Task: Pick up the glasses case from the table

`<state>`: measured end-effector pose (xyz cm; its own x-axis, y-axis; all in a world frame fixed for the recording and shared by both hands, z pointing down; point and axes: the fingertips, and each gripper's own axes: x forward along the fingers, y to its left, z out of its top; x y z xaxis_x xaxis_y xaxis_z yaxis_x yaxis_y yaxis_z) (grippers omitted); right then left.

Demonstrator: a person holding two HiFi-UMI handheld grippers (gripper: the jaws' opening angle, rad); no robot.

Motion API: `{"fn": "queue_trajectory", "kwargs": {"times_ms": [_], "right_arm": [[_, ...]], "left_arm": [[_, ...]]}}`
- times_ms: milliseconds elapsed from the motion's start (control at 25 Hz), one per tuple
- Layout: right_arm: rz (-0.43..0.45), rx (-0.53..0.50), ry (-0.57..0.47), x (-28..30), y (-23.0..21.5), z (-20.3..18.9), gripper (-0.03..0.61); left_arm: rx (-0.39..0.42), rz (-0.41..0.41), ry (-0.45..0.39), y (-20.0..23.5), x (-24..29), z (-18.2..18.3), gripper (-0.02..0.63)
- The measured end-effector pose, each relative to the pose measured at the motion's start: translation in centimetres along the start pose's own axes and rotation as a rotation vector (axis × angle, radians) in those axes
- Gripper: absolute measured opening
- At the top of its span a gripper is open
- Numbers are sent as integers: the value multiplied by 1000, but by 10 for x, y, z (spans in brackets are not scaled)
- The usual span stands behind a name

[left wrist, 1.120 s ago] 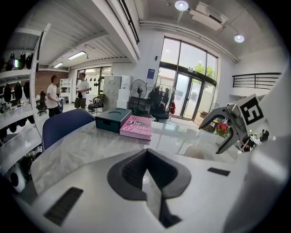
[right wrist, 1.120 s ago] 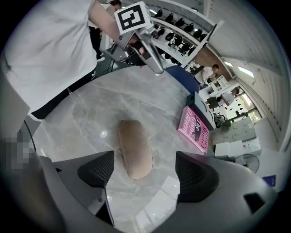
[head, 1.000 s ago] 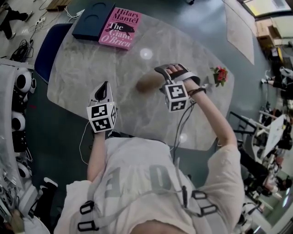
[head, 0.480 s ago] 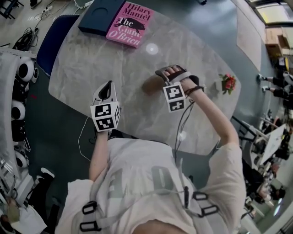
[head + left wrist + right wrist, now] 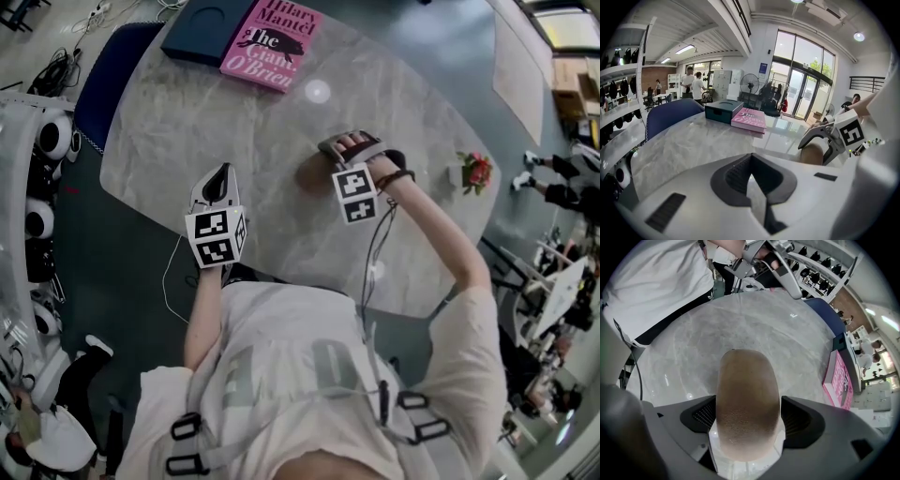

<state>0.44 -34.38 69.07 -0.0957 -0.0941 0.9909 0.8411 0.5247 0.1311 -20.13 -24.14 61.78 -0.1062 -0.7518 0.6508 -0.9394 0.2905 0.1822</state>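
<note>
Glasses case (image 5: 747, 380): brown, rounded, grainy shell, lying lengthways between the jaws of the right hand-held gripper (image 5: 748, 414), over the middle of the marble desk (image 5: 187, 122).
Right hand-held gripper: jaws narrowed onto the two long sides of the case, with both dark ribbed pads touching it.
Left hand-held gripper (image 5: 752, 180): jaws together with nothing between them, held over the near edge of the desk, well apart from the case.
Step in hand: the grasp looks made, so I judge the lift is what comes now.
Next move: probably a straight raise with a steady squeeze, since the smooth curved shell could slide forward out of the pads if the gripper tips.
Farther off: a pink book (image 5: 277, 42) and a dark blue box (image 5: 202, 28) lie side by side at the far edge. A small pot of red flowers (image 5: 476, 172) stands at the right edge.
Hard to make out: no view shows whether the underside of the case touches the desk or has cleared it. Its near end is sunk into the gripper body. From the head view it is mostly covered by the gripper.
</note>
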Motion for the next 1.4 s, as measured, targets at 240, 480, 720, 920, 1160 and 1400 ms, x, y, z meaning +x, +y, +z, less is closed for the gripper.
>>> {"fn": "queue_trajectory", "kwargs": {"times_ms": [240, 480, 720, 920, 1160, 1400], "right_arm": [[39, 12, 4, 5, 2, -1, 391], [187, -8, 12, 12, 7, 3, 391], [212, -16, 35, 13, 7, 3, 391], [213, -18, 50, 11, 7, 3, 391], [215, -15, 44, 11, 7, 3, 391], [216, -14, 37, 11, 6, 3, 391]], "left_arm": [[1, -8, 11, -2, 3, -5, 3], [5, -23, 24, -6, 9, -10, 3], [7, -44, 24, -16, 14, -9, 3], [15, -59, 24, -21, 16, -7, 3], [15, -59, 28, -21, 15, -8, 3], [5, -49, 36, -15, 14, -13, 3]]}}
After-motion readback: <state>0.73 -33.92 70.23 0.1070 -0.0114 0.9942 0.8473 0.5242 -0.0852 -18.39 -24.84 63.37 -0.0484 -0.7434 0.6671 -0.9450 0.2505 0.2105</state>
